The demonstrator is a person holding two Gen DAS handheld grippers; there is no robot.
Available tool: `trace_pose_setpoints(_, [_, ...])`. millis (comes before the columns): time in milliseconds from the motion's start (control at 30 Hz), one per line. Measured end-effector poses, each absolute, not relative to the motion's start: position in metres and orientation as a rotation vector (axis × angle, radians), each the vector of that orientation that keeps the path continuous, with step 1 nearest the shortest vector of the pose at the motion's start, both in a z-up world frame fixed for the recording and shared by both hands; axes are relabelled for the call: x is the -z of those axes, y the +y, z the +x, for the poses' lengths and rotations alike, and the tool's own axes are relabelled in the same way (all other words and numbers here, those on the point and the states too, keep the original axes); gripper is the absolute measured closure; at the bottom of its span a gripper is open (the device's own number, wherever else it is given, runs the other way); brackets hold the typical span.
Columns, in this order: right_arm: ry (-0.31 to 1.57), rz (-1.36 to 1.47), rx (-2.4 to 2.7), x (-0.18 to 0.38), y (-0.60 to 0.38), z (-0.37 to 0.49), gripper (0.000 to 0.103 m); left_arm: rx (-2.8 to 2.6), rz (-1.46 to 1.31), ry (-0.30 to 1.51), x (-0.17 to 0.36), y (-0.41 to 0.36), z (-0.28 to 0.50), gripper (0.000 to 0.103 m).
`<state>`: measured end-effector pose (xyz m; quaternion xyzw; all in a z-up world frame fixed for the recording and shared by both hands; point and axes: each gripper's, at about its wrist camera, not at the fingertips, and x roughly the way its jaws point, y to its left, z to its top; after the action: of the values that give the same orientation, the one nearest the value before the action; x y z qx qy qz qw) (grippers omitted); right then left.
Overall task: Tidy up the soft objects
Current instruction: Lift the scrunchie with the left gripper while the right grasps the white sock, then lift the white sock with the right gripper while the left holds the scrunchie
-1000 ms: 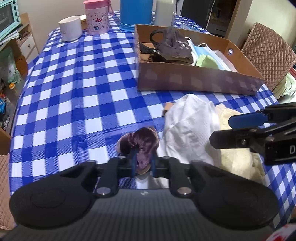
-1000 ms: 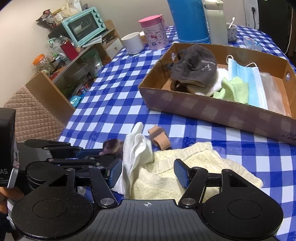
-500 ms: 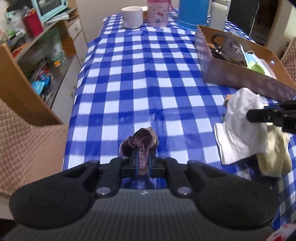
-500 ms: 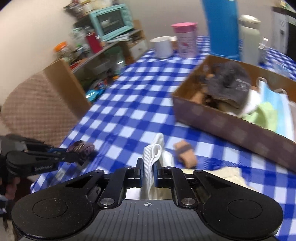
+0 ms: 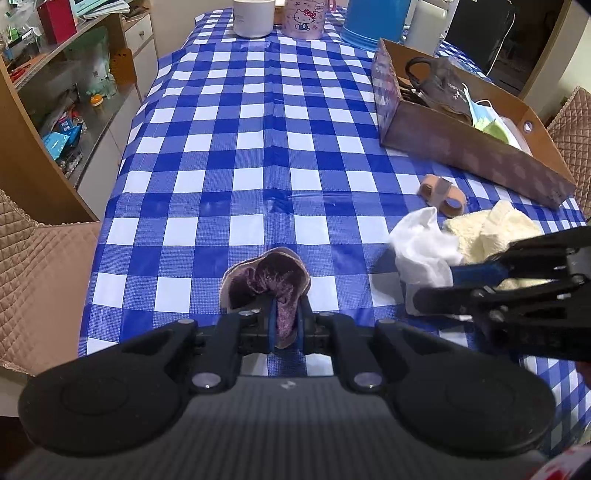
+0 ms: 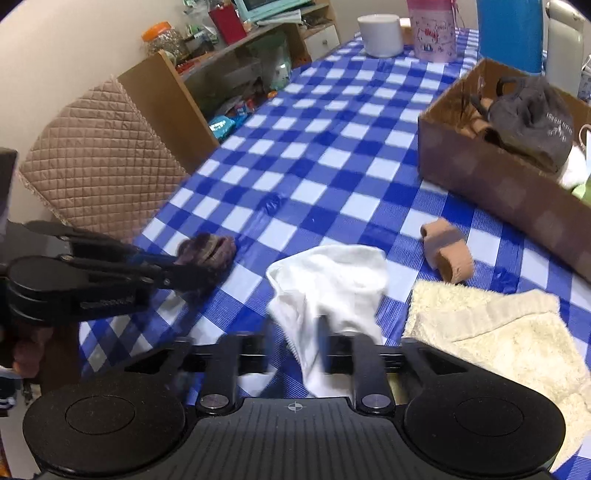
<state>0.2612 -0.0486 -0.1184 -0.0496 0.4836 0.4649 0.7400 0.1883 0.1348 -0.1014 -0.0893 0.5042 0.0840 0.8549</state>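
While the left hand-held gripper sits over the near left part of the table, its jaws are clenched on a purple scrunchie, which bulges out ahead of the fingertips; can't tell if it touches the blue-checked cloth or hangs just above it. Same scrunchie shows in the right wrist view, pinched at the tip of the left hand-held gripper near the table's left edge. Right of it, a white sock lies crumpled near the front edge; the right hand-held gripper has its fingers parted on either side of the sock's near end, released, though motion blur hides whether the pads still touch fabric. In the left wrist view the white sock sits at that gripper's tips. Just right of the sock, touching it, is a cream towel in a loose heap at the near right corner. Beyond the towel, a small tan band lies alone on the cloth, between the towel and a cardboard box. Box sits along the right edge and holds a dark grey cap, a blue face mask and a green cloth. Far edge: white mug, pink cup, blue jug.
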Motion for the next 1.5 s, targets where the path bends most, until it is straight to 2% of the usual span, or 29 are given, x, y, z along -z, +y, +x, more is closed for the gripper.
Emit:
trace_pose_setpoints(33, [1.044,-0.108,-1.019,0.114,-0.050,0.260,0.050,-0.177,-0.190,1.059,0.101,0.136,0.189,0.093])
trace_pose_setpoints(100, [1.006,-0.115,-1.012,0.106,-0.054,0.256,0.047,-0.177,-0.192,1.058,0.101,0.137,0.189,0.093])
trace_pose_setpoints(333, [0.942,-0.058,-0.904,0.100,-0.064,0.267,0.047,-0.174,-0.199,1.054,0.101,0.137,0.193,0.091])
trace_pose_setpoints(467, [0.979,0.000,-0.859,0.109,-0.067,0.282,0.047,-0.175,-0.203,1.053,0.102,0.138,0.194,0.090])
trace_pose_setpoints(767, [1.058,-0.079,-0.887,0.137,-0.047,0.285,0.047,-0.182,-0.192,1.057,0.106,0.136,0.200,0.086])
trace_pose_setpoints(867, [1.026,-0.125,-0.899,0.139,-0.043,0.280,0.047,-0.183,-0.196,1.053,0.108,0.138,0.203,0.083])
trace_pose_setpoints(967, [0.980,-0.197,-0.903,0.140,-0.039,0.273,0.060,-0.188,-0.192,1.056,0.112,0.138,0.206,0.082])
trace_pose_setpoints(1133, [0.963,-0.201,-0.925,0.141,-0.040,0.272,0.074,-0.190,-0.172,1.048,0.116,0.136,0.208,0.082])
trace_pose_setpoints(1267, [0.958,-0.209,-0.927,0.140,-0.038,0.270,0.077,-0.188,-0.147,1.039,0.118,0.133,0.209,0.091])
trace_pose_setpoints(1500, [0.987,-0.144,-0.938,0.133,-0.043,0.273,0.080,-0.172,-0.133,1.029,0.112,0.129,0.209,0.094])
